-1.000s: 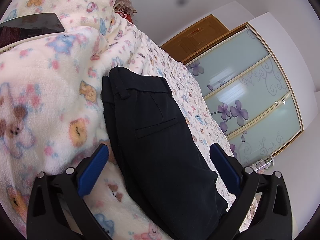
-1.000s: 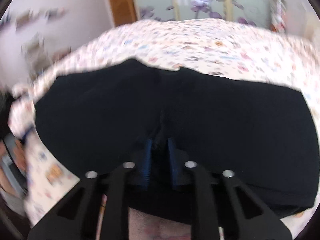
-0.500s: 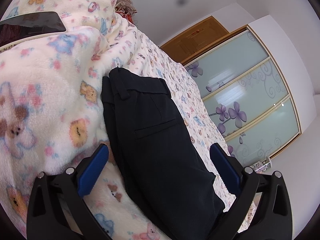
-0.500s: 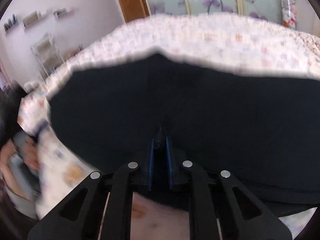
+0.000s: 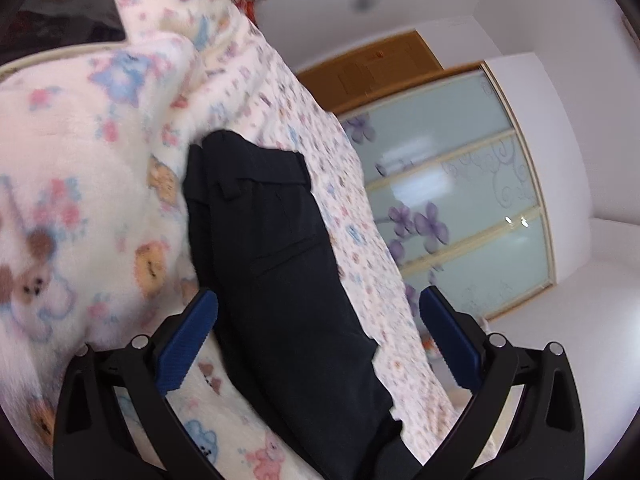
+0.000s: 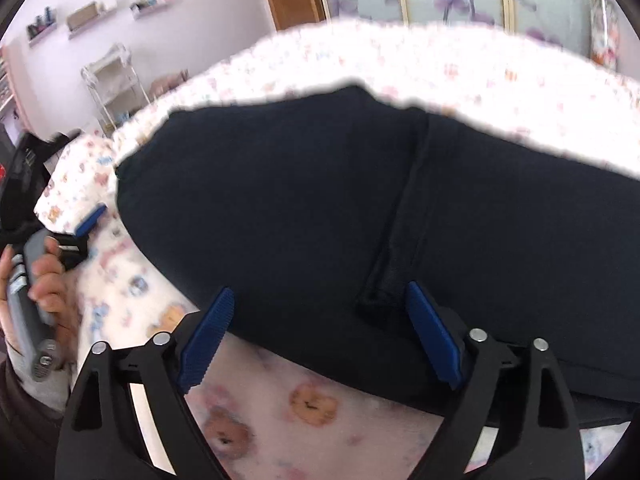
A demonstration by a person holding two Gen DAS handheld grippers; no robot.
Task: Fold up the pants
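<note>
Black pants (image 5: 280, 264) lay folded in a long strip on a fleecy blanket (image 5: 72, 152) printed with bears, which covered a bed. The left gripper (image 5: 318, 312) hovered over the lower part of the strip, its blue-padded fingers (image 5: 188, 340) spread wide and gripping nothing. The right gripper (image 6: 320, 320) sat at the near edge of the pants (image 6: 320, 208), fingers likewise released, just beside a hem band. Behind the bed stood a glass-fronted wardrobe (image 5: 460, 200) with purple flowers.

The right gripper (image 6: 318, 334), clamped on the pants (image 6: 320, 208) before, now gapes wide, its fingers straddling the hem.
</note>
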